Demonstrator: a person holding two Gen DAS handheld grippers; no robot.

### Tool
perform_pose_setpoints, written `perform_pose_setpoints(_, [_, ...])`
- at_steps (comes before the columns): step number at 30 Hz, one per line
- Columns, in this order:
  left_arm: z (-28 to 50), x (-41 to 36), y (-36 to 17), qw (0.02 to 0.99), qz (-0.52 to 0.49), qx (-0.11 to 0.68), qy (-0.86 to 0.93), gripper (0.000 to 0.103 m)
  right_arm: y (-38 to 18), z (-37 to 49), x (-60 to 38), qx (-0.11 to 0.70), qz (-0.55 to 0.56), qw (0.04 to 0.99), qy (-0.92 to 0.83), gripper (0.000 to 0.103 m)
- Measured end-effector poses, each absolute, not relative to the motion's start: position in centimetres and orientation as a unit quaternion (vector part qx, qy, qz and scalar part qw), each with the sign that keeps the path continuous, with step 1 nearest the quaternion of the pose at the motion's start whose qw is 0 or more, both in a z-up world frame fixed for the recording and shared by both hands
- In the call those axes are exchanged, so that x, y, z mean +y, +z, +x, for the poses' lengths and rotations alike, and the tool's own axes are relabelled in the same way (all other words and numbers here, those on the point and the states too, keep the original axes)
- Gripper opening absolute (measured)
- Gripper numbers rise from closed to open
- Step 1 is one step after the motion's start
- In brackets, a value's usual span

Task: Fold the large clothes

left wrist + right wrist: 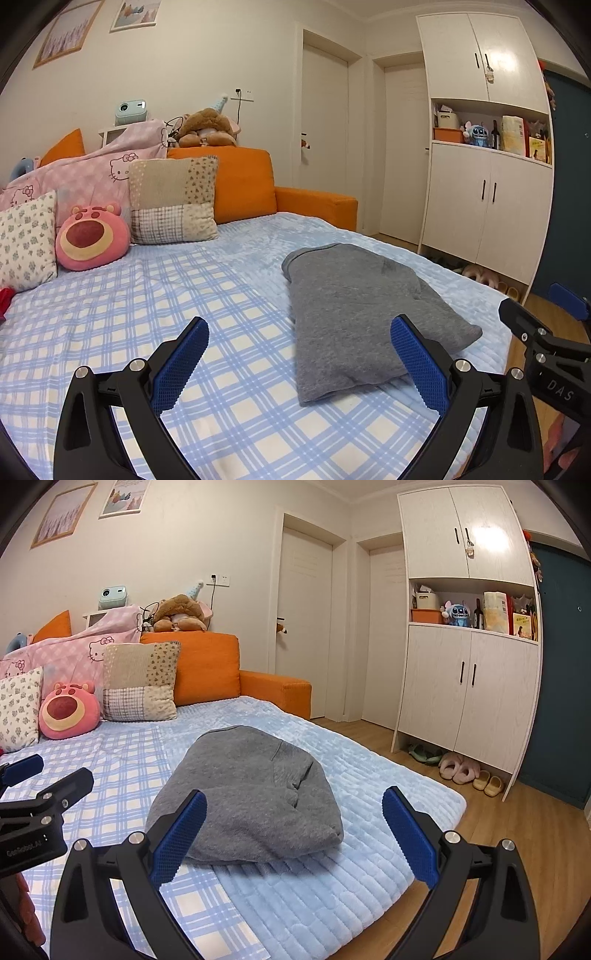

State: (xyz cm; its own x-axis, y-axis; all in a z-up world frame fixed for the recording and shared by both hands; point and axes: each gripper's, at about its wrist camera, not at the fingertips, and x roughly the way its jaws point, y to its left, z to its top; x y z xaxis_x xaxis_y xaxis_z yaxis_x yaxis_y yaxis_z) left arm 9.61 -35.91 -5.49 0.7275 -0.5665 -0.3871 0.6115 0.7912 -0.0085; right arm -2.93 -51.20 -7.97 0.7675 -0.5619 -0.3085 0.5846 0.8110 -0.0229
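**Gray top sits folded on the bed**

I see the gray sweater (247, 794) folded on the bed (332, 867). My left gripper (299, 363) and right gripper (293, 836) both have jaws wide apart, holding nothing. The sweater lies just ahead of them.

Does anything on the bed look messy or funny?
Not much. The grey top lies folded on the bed, though a sleeve bunches into wrinkles along its right side. Both grippers are open and hold nothing.
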Motion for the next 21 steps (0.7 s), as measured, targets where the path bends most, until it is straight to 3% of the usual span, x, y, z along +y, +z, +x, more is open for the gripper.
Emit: perform_pose_setpoints(21, [9.21, -36.54, -6.27, 0.926, 0.069, 0.182, -0.323, 0.1, -8.31, -2.81, -51.55, 0.151, 0.047, 0.941, -0.301, 0.095])
